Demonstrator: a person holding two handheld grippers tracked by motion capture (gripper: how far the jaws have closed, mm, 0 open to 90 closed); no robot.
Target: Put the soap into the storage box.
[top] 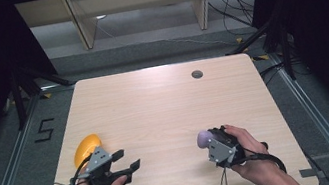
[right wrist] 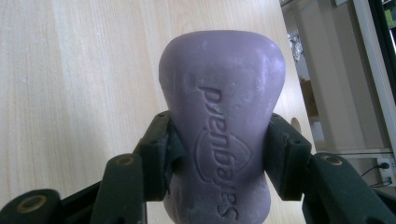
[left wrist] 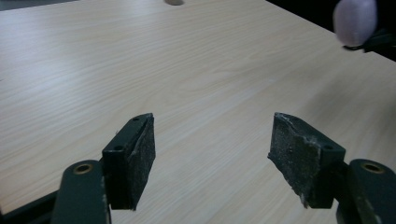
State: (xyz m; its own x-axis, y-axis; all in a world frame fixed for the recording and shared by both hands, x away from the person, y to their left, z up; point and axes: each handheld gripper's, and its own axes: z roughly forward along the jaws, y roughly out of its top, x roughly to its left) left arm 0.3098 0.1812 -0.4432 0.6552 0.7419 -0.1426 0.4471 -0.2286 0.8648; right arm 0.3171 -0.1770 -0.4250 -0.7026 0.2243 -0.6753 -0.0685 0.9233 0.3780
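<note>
— Where it is pinched at its waist, how is the purple soap bar (right wrist: 222, 121) described?
— Matte, embossed "Safeguard", clamped in the right claw (right wrist: 219, 154) above the surface (top: 165, 107).
— The left claw (left wrist: 212, 154)?
— Spread wide, nothing held.

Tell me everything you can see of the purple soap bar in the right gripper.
The purple soap bar is matte and solid-looking, waisted in the middle with rounded ends, and embossed "Safeguard" above a shield mark. Its surface looks faintly dusty. The right gripper clamps it at the waist, one pad on each side, holding it over the wooden table.
</note>
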